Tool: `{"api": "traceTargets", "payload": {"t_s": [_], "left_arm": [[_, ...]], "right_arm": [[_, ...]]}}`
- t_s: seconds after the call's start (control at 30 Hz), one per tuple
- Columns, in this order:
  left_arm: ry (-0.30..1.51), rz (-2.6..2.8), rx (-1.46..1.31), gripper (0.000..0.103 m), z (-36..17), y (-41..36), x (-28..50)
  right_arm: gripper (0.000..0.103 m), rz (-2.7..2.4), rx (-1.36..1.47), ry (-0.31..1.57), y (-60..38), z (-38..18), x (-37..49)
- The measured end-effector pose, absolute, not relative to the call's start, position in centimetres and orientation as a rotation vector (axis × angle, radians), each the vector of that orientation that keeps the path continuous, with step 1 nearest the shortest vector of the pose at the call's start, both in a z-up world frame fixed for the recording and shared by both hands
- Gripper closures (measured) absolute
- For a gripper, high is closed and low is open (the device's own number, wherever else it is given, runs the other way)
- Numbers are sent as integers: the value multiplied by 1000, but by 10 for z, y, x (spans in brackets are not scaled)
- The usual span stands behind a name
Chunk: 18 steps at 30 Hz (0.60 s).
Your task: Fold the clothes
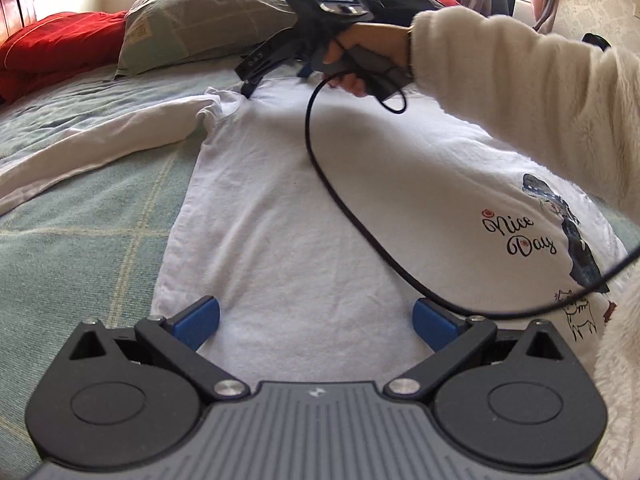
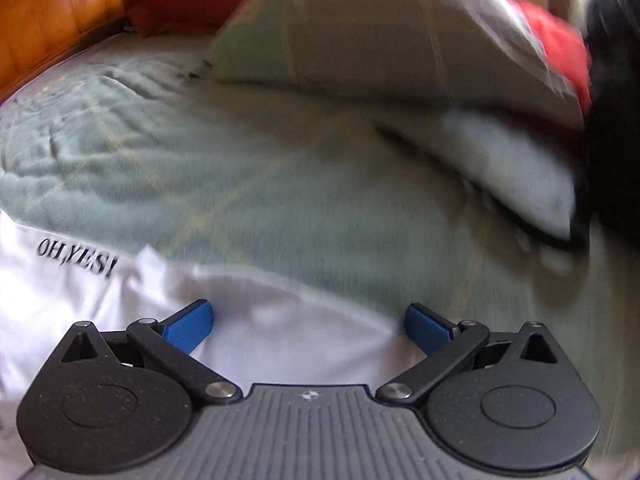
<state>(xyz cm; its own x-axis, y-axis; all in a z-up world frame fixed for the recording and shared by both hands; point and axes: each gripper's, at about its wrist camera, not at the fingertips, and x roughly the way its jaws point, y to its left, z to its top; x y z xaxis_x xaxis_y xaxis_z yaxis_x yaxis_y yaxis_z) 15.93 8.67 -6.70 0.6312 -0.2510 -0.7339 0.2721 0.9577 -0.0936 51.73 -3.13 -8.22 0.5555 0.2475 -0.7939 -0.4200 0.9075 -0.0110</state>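
The right wrist view is blurry, so the pale thing by the green pillow [image 2: 380,28] may be folded cloth. The white long-sleeved shirt [image 1: 304,208] lies flat on the green bed cover [image 1: 80,240]. The left gripper [image 1: 316,320] and right gripper [image 2: 308,324] both have fingers spread wide, holding nothing, and a black cable [image 1: 360,216] crosses the shirt.

A green checked bedspread [image 1: 80,216] covers the bed; at its far end lie a green pillow [image 1: 200,20] and a red pillow [image 1: 52,48], against a wooden headboard [image 2: 52,12].
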Motion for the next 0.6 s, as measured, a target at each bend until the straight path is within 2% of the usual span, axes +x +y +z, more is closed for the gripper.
{"api": "traceTargets", "payload": {"t_s": [0.17,0.4,0.6], "left_arm": [[833,-299,28,1,-66,86,159],[825,-294,64,1,-61,78,155],[825,-303,76,1,-61,72,149]], "right_arm": [[0,413,-74,873,-53,-59,518],[0,415,-69,827,-123,-2,459],[0,252,41,918,-216,-5,401]]}}
